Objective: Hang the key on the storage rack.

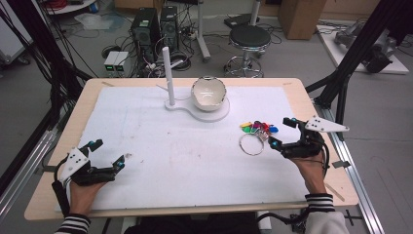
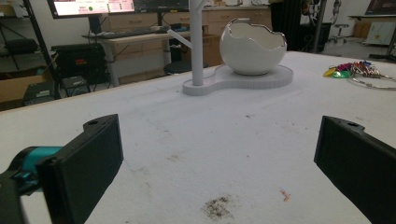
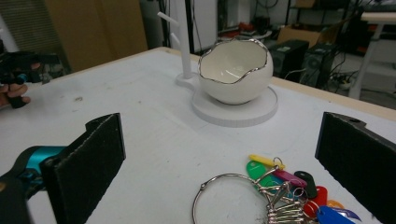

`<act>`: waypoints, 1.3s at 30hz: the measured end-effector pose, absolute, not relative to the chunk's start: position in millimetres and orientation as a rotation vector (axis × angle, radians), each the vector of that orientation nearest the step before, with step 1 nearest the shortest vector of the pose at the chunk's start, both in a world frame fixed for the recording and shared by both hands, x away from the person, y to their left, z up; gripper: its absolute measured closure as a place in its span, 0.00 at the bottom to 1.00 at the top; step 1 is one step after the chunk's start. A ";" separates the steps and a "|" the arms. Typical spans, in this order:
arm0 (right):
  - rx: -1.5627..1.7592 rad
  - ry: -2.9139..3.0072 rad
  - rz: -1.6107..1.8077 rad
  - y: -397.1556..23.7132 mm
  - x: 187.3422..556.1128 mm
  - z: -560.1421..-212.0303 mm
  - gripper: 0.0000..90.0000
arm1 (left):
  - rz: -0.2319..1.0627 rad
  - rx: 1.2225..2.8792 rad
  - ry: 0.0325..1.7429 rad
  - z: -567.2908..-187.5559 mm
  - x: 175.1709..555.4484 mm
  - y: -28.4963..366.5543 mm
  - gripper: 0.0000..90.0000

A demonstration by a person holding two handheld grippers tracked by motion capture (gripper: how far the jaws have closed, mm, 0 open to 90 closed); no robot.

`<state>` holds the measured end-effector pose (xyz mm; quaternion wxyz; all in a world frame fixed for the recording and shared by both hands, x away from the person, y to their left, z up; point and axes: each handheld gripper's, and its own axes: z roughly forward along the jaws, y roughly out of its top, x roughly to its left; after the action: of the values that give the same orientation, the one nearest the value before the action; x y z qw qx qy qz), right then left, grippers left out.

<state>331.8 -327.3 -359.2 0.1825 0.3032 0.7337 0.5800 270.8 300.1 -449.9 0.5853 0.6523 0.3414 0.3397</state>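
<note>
Right hand-held gripper (image 1: 287, 131) released beside key ring (image 3: 233, 198), tags cut off, left hand-held gripper (image 1: 108, 153) released

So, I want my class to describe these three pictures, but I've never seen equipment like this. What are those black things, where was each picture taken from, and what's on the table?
No robot here: a person holds a hand-held two-jaw claw in each hand. The high view looks down on the table; the left claw sits at the near left and the right claw at the right. The other two pictures come from small cameras riding on each claw, so the black slabs at their bottom corners are that claw's own jaws.

On the white table cover stands a white eggshell-shaped bowl with a silver rim on a flat white round base, joined to a white upright post. Near the right claw lies a large metal ring with colourful plastic key tags.

Both claws stand open, and nothing is held. The right one points at the ring.
</note>
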 end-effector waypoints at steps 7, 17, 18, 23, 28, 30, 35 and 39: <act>0.841 2.202 1.560 -319.2 346.1 -346.0 0.01 | 0.792 1.521 0.797 -449.9 270.7 300.0 0.02; 0.864 2.409 1.406 -304.0 368.1 -344.4 0.01 | 0.797 1.524 0.791 -449.9 270.7 299.8 0.02; 0.859 2.435 1.375 -301.7 369.6 -343.6 0.01 | 0.797 1.526 0.792 -449.8 270.7 299.6 0.02; 0.824 2.528 1.277 -291.6 374.6 -342.0 0.01 | 0.797 1.528 0.792 -449.8 270.8 299.5 0.02; 0.821 2.612 1.187 -283.5 381.6 -347.0 0.01 | 0.800 1.531 0.793 -449.7 270.8 299.2 0.02; 0.810 2.661 1.116 -277.5 385.7 -350.6 0.01 | 0.800 1.531 0.792 -449.7 270.7 299.2 0.02; 0.805 2.720 1.050 -268.8 391.1 -355.9 0.01 | 0.801 1.529 0.793 -449.8 270.7 299.2 0.02; 0.799 2.783 0.952 -259.1 395.4 -361.9 0.01 | 0.797 1.529 0.793 -449.8 270.7 299.1 0.02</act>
<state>395.4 -259.1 -361.9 0.0471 0.2619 0.9121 0.3119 270.7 299.1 -449.8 0.5826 0.6548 0.3397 0.3413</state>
